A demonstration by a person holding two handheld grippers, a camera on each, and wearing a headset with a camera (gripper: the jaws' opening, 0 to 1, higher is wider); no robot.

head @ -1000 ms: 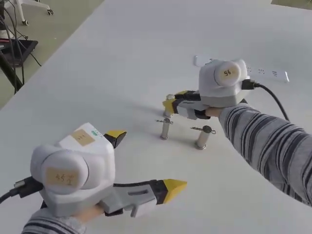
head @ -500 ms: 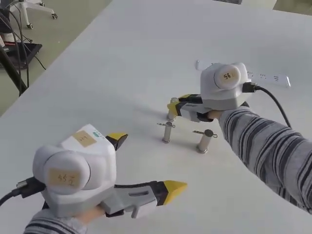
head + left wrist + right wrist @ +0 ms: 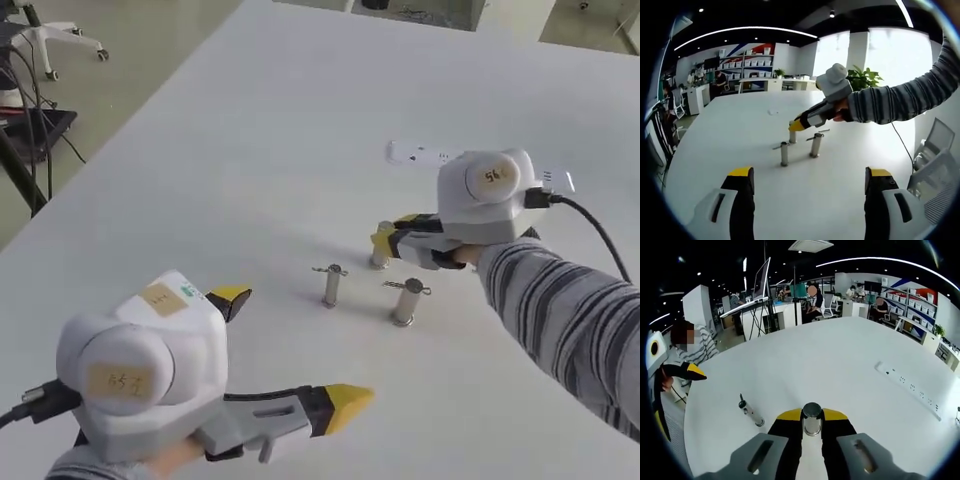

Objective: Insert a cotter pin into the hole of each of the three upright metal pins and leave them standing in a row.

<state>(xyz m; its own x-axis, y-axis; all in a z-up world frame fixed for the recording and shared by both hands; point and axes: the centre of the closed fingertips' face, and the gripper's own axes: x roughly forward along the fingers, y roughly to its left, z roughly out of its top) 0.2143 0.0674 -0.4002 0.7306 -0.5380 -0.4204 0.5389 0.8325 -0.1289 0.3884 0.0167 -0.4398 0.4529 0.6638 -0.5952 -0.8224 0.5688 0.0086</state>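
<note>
Three upright metal pins stand on the white table. The left pin point(image 3: 332, 285) point(image 3: 784, 153) and the right pin point(image 3: 405, 300) point(image 3: 815, 145) each carry a cotter pin through the top. The third pin point(image 3: 381, 246) point(image 3: 812, 418) point(image 3: 793, 135) stands just behind and between them, with my right gripper point(image 3: 385, 243) point(image 3: 812, 422) shut on it. The jaws hide its hole. My left gripper point(image 3: 288, 347) point(image 3: 810, 175) hovers open near the table's front, well short of the pins, with nothing between its jaws.
A white power strip point(image 3: 430, 155) point(image 3: 907, 387) lies behind the pins, with the right gripper's cable point(image 3: 600, 230) trailing beside it. The table edge runs along the left point(image 3: 120, 130), with floor, chair legs and cables beyond it.
My right gripper has carried the third pin rightward, from behind and left of the left pin to behind the gap between the two pins. The head camera has shifted; the left gripper has stayed open.
</note>
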